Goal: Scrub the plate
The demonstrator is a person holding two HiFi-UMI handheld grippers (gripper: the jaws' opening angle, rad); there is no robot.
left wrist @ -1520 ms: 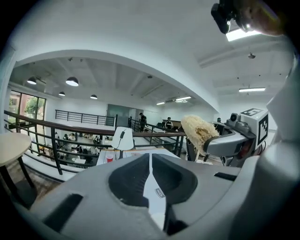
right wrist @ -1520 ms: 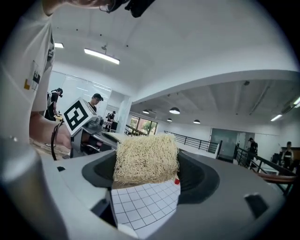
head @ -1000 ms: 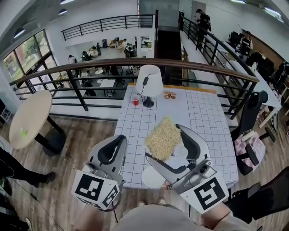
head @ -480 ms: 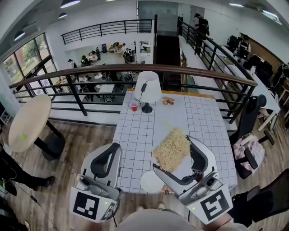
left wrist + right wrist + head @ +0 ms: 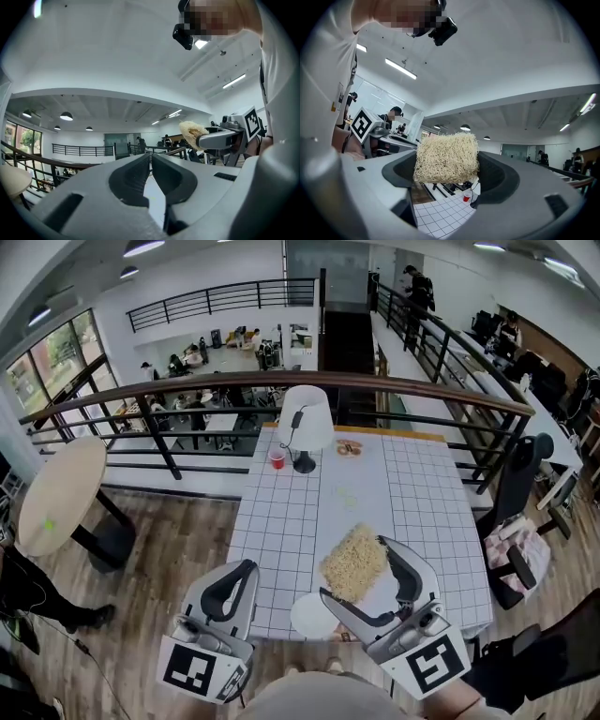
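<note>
A small white plate (image 5: pixel 312 616) lies at the near edge of the white tiled table (image 5: pixel 281 512). My right gripper (image 5: pixel 356 568) is shut on a pale yellow fibrous scrubber (image 5: pixel 354 562), held over the table just right of the plate. The right gripper view shows the scrubber (image 5: pixel 447 157) pinched between both jaws of that gripper (image 5: pixel 446 161). My left gripper (image 5: pixel 244 568) hangs off the table's left front corner, left of the plate. Its jaws (image 5: pixel 151 157) meet at the tips with nothing between them. In the left gripper view the scrubber (image 5: pixel 191 132) shows at the right.
A white table lamp (image 5: pixel 307 420), a red cup (image 5: pixel 277 458) and a small brown item (image 5: pixel 349 448) stand at the table's far end. A curved railing (image 5: pixel 281 381) runs behind the table. A chair (image 5: pixel 520 474) stands to the right, a round table (image 5: pixel 61 488) to the left.
The right gripper has drawn the scrubber back and down toward the table's near edge, closer to the plate. The left gripper has also pulled back toward the person.
</note>
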